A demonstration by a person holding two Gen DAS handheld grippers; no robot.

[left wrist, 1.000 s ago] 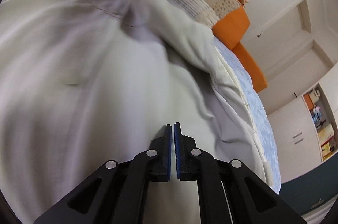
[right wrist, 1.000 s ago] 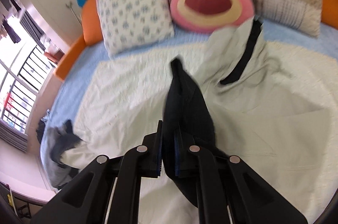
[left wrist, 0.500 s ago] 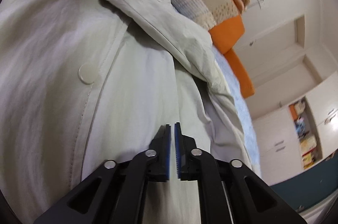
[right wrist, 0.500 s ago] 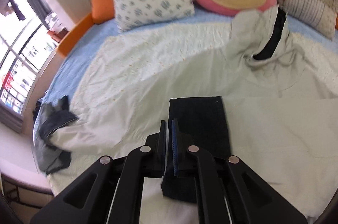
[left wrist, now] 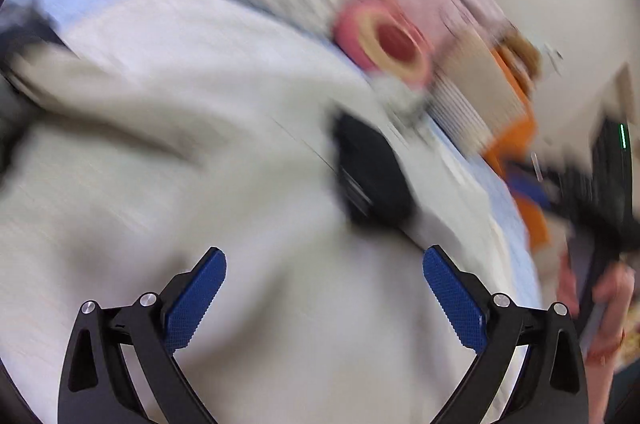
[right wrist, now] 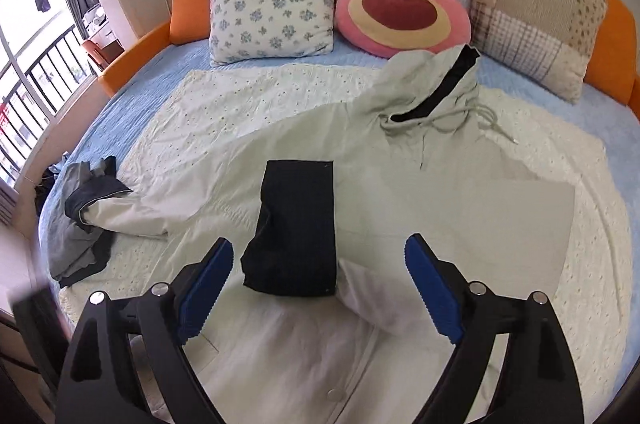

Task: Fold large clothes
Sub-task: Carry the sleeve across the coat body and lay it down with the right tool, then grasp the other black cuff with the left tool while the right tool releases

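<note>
Left claw (left wrist: pixel 324 298): jaws opening, nothing between them, above the pale coat (left wrist: pixel 168 184); view blurred. Coat lay flat on the bed (right wrist: pixel 132 76), hood (right wrist: pixel 432 84) at 12 o'clock, black cuff (right wrist: pixel 296 224) folded onto its middle. Right claw (right wrist: pixel 320 288): jaws opening, empty, cuff just beyond them at 12 o'clock.

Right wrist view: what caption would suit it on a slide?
Right gripper opening above a pale hooded jacket, its black cuff lying folded across the front.
</note>
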